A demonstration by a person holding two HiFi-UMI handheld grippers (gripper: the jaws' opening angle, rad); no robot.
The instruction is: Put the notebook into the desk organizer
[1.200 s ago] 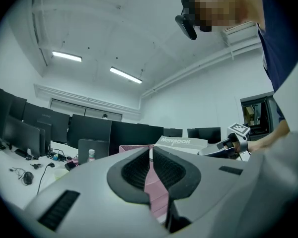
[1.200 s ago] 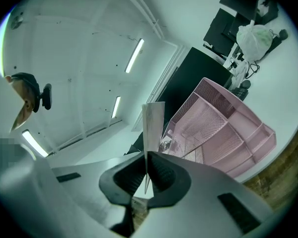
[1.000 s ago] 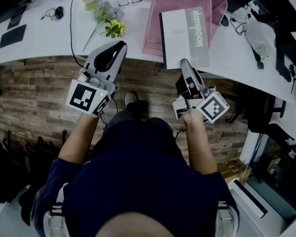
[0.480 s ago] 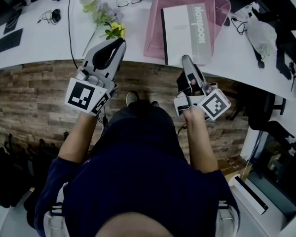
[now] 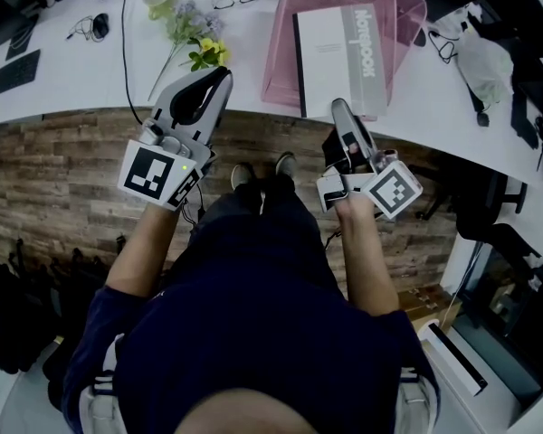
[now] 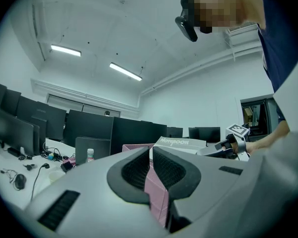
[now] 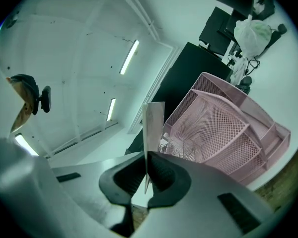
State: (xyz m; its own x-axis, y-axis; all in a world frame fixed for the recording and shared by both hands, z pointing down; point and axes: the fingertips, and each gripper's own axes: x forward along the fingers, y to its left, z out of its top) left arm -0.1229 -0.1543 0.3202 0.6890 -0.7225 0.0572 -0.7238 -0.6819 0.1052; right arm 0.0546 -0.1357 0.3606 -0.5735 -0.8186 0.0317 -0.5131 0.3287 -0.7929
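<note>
The right gripper (image 5: pixel 342 108) clenched the white notebook (image 5: pixel 338 57) by its lower edge; sliding it flat up-frame into the pink mesh desk organizer (image 5: pixel 281 52) seemed wisest. The left gripper (image 5: pixel 223 78) was clenched, empty.

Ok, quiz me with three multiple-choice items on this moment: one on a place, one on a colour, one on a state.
1. In the head view, the flowers lie where from the organizer?
A. left
B. right
C. inside
2. The organizer is:
A. blue
B. pink
C. black
3. The right gripper is:
A. open, empty
B. shut on the notebook
C. shut, empty

Answers:
1. A, the flowers lie left of the organizer.
2. B, its mesh is pink.
3. B, the right gripper view shows its jaws clamping the notebook's edge.
</note>
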